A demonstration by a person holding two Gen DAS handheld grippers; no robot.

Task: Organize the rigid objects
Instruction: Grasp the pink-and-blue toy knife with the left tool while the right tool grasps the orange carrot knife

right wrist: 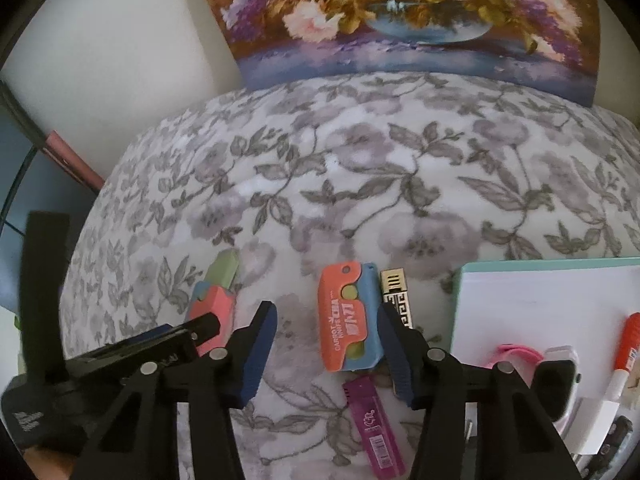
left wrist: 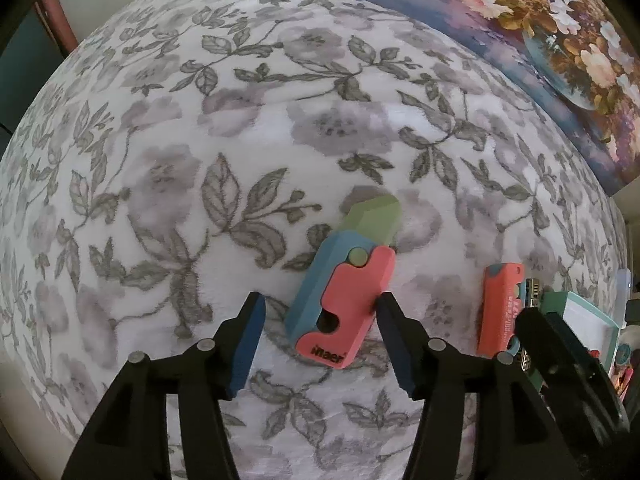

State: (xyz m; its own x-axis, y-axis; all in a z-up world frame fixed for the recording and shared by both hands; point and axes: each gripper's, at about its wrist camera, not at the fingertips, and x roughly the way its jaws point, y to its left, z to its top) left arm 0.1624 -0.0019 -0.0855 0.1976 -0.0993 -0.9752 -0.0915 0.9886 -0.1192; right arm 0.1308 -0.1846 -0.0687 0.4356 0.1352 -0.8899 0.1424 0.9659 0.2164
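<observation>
- Left gripper [left wrist: 320, 344]: fingers [left wrist: 248, 344] apart, pointing down at the floral cloth [left wrist: 200, 160]. A toy knife with its green blade out [left wrist: 340, 292] lies between them; the right pad touches its pink edge, the left pad stands clear. No grip.
- Right gripper [right wrist: 326, 354]: fingers [right wrist: 256, 356] apart around a folded orange and blue toy knife [right wrist: 348, 316], printed "CARROT KNIFE". Right pad sits against its blue side, left pad well clear. Not clamped.
- Just beside that knife, on its right: a black and gold patterned bar [right wrist: 394, 294].
- Nearest the right camera: a purple flat case [right wrist: 374, 428] on the cloth.
- Right side: a teal-rimmed whiteboard [right wrist: 540, 300] carrying a red marker [right wrist: 628, 344] and a pink-strapped watch [right wrist: 556, 376].
- Far edge: a flower painting [right wrist: 400, 20] leaning upright.
</observation>
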